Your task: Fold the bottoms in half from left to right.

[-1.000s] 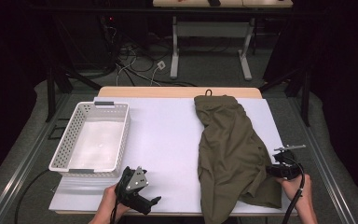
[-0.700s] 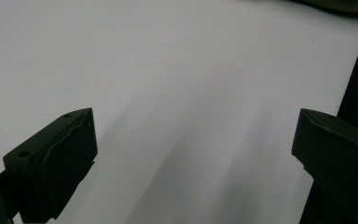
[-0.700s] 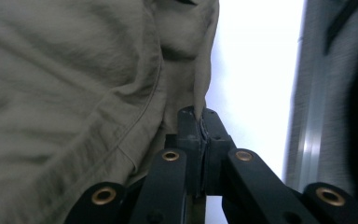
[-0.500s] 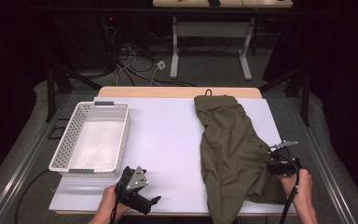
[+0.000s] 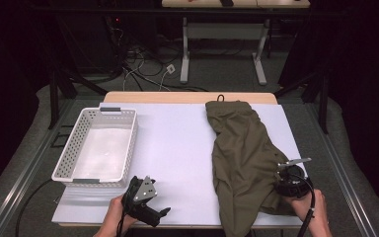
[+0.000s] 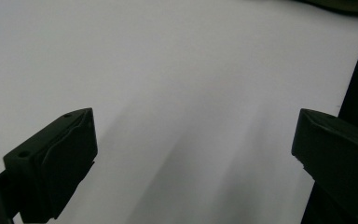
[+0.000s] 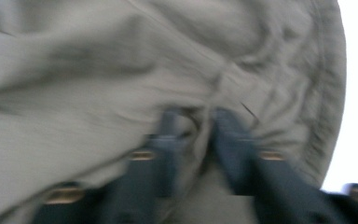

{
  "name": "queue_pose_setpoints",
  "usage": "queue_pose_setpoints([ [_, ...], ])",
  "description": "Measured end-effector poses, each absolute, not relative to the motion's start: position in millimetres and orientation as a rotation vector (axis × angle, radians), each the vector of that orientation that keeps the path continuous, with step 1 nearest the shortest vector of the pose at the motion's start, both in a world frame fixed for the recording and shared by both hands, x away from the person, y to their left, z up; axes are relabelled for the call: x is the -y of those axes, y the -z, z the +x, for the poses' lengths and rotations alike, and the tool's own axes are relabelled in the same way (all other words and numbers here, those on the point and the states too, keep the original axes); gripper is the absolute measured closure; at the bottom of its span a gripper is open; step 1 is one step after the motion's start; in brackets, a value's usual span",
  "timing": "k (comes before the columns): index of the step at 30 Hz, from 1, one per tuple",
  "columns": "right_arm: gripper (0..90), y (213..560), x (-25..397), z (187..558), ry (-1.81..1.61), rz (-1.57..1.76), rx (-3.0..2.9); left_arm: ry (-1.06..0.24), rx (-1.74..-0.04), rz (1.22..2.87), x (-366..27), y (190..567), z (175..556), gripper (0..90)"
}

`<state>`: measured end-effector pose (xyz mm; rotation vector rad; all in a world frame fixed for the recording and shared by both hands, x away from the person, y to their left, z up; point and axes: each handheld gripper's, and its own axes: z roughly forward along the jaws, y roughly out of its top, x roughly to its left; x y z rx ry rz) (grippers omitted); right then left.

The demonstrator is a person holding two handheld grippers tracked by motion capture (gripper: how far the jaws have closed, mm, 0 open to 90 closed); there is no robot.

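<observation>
Olive garment (image 5: 244, 158) on white table (image 5: 177, 148), beside white basket (image 5: 71, 160).

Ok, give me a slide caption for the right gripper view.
Right gripper pinching a fold of olive garment.

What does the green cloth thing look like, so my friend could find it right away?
Look at the white table and go to its right half. A long olive-green garment lies there, crumpled, running from the far edge to the near edge, with the right gripper pinching its fabric. The white basket at the left is stiff plastic; this is soft and dark.
</observation>
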<state>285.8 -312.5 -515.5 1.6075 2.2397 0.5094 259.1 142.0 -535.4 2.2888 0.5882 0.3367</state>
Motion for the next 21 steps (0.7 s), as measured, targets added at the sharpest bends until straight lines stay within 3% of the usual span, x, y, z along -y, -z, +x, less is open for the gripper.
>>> queue_pose_setpoints([
  [2,89.8,515.3,316.4,284.6,-0.504,1.621,-2.225,-0.336,-0.59,2.286,-142.0,535.3,258.9,0.0],
  [11,90.0,485.7,327.9,272.7,-0.516,1.567,-2.102,-0.331,-0.594,2.289,-142.9,536.1,261.0,0.0],
  [17,89.6,508.5,354.7,279.6,-0.377,1.641,-2.07,-0.336,-0.591,2.293,-142.6,535.8,260.1,0.0],
  [21,78.9,518.7,364.0,281.8,-0.421,1.688,-2.09,-0.334,-0.592,2.293,-141.9,535.7,259.4,0.0],
])
